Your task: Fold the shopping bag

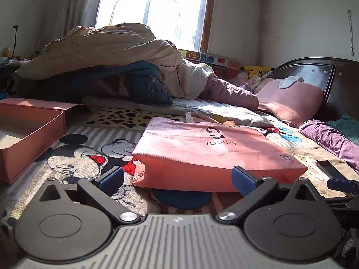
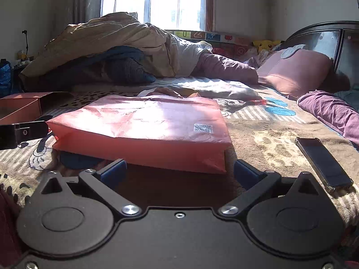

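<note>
**Q:** Left wrist view first: where does the shopping bag (image 1: 208,150) lie?

**R:** Flat on the cartoon-print blanket (image 1: 89,154) that covers the bed, logo side up, with its near folded edge just ahead of the left gripper (image 1: 178,178). One bag, pink, with a pale handle showing at its far end.

**Q:** And the left claw?

**R:** Its two blue-padded fingers (image 1: 243,180) stand wide apart with nothing between them. The right-hand pad sits just in front of the bag's near edge; I cannot tell whether it touches.

**Q:** The other one?

**R:** In the right wrist view the same bag (image 2: 143,125) lies ahead, its code sticker toward the near right corner. The right gripper (image 2: 179,173) is also spread wide and empty, both pads short of the bag's edge.

**Q:** What else can be counted nearby?

**R:** One phone (image 2: 323,162), screen up, on the blanket to the right of the bag and apart from it. Two pink box pieces at the left: an open tray (image 1: 27,134) whose visible inside is bare, and a second piece (image 1: 38,104) behind it.

**Q:** Further out?

**R:** One heap of bedding (image 1: 101,56) under the window (image 1: 152,6), one pink pillow (image 1: 291,98) against the dark headboard (image 1: 309,71), and one yellow plush toy (image 1: 255,70) in the corner.
</note>
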The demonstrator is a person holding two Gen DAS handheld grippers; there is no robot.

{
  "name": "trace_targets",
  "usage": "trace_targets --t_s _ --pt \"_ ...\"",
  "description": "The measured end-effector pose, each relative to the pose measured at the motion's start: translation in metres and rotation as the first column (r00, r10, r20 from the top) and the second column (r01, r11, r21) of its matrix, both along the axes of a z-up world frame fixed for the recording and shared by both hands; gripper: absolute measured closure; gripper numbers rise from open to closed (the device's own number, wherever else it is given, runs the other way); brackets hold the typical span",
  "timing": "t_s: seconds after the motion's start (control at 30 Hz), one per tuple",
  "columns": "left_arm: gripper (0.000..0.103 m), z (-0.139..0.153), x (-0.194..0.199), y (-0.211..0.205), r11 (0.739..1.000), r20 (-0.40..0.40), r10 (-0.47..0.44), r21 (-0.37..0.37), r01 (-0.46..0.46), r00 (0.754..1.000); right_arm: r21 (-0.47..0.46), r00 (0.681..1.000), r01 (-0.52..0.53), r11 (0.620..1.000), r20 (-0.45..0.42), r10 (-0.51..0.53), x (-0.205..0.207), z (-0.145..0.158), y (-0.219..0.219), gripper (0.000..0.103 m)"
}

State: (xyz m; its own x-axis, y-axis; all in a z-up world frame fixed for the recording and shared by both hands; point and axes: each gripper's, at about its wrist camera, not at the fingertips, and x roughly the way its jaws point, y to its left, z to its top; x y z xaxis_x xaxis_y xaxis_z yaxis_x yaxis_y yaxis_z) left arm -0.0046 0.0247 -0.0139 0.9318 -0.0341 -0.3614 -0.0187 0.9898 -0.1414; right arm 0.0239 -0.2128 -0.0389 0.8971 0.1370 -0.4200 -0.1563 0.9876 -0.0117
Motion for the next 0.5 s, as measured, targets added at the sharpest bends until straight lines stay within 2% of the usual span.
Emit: trace_targets --t_s 0.1,0.5 --pt "0.001 0.001 -0.003 0.003 1.0 -0.012 -0.004 -0.021 0.003 1.0 0.001 1.0 -0.009 1.0 -0.015 0.009 -0.004 -0.003 -0.002 0.0" --pt "0.001 0.005 -0.014 -0.001 0.999 -0.015 -0.017 0.033 0.018 1.0 0.014 1.0 0.004 1.0 -0.022 -0.004 -0.017 0.001 -0.008 0.0"
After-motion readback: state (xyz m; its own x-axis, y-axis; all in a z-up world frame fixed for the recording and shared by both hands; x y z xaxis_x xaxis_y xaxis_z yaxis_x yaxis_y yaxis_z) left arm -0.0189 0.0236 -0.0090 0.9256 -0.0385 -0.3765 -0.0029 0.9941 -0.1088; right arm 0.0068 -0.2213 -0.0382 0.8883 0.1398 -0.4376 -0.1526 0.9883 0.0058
